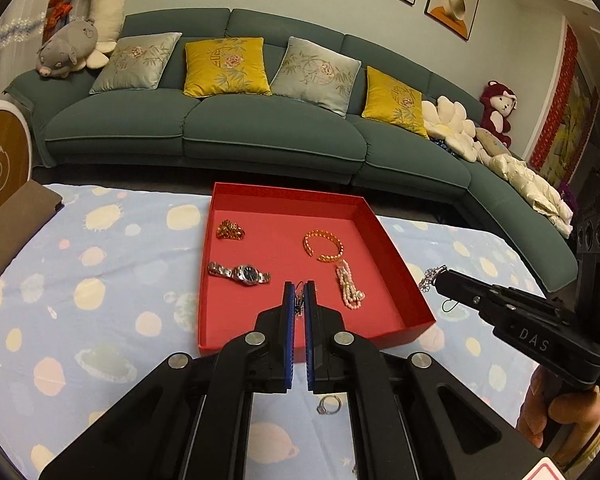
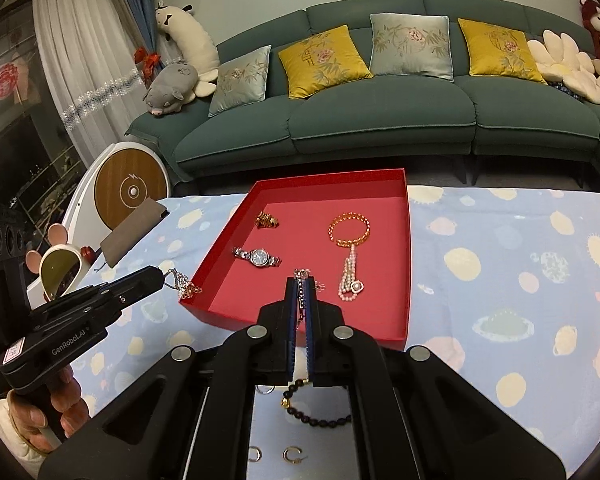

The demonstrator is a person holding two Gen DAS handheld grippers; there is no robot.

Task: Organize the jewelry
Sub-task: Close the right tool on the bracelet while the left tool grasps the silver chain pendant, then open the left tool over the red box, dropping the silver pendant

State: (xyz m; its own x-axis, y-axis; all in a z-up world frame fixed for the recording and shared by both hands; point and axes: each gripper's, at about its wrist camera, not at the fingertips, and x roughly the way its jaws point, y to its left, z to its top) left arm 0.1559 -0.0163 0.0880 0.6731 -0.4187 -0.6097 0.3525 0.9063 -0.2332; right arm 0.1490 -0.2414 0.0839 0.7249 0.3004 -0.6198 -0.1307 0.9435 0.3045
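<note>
Setting: a table under a pale blue planet-print cloth (image 2: 512,264), a green sofa beyond it, and an open shallow red cardboard tray (image 2: 407,248) at the middle.

Left gripper (image 1: 299,285): clenched on a thin dark-and-silver dangling piece (image 1: 299,303) that hangs between its blue pads, over the tray's near edge.

Right gripper (image 2: 300,280): clamped on a sparkling silver chain (image 2: 301,282), its loose end drooping off the tips.

Already in the tray: a gold link chain (image 2: 267,221) far left, a steel wristwatch with a blue dial (image 2: 257,257) near left, an amber bead bracelet (image 2: 349,229) far right, a pink pearl strand (image 2: 350,280) below it.

Still on the cloth: a black bead bracelet (image 2: 320,412) and small rings near the person, under the right tool.

Key relation: both held pieces hang straight down over the tray's near half, with bare red floor just ahead, between the watch and the pearls.

Likely next: lower and release there, probably one hand at a time, so the chains do not tangle.
</note>
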